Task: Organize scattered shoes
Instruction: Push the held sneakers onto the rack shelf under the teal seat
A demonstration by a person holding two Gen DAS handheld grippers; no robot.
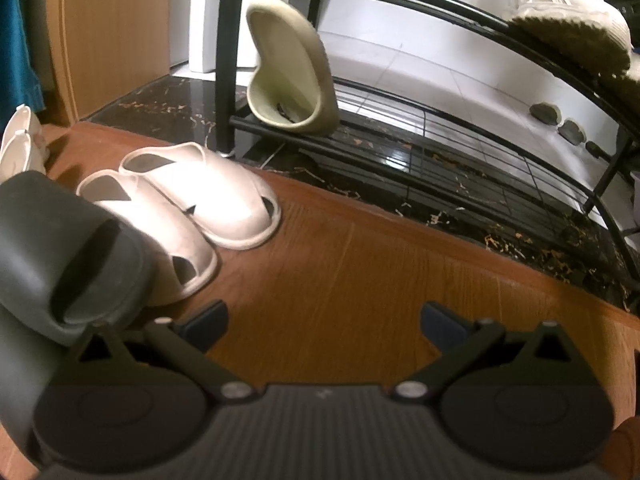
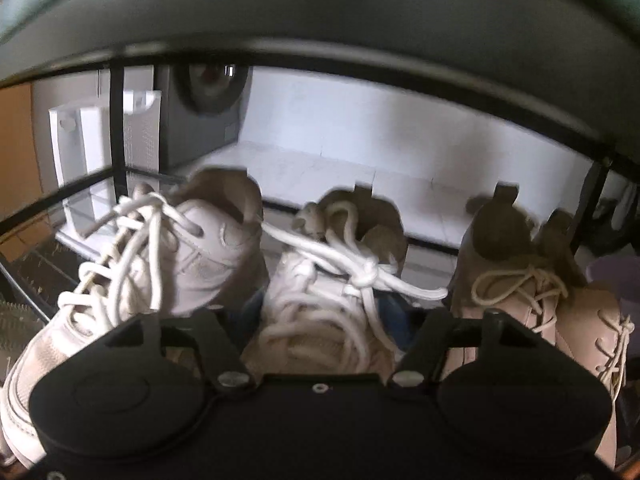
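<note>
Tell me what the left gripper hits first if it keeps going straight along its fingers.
Likely the bare brown wooden floor ahead of the open left gripper: nothing lies between its fingers. The pair of white slip-on sandals sits off to the left. Depth is uncertain.

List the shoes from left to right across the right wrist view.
White sneaker → second white sneaker with knotted laces, between the right gripper's fingers → pair of pink lace-up shoes, all on the rack shelf.
</note>
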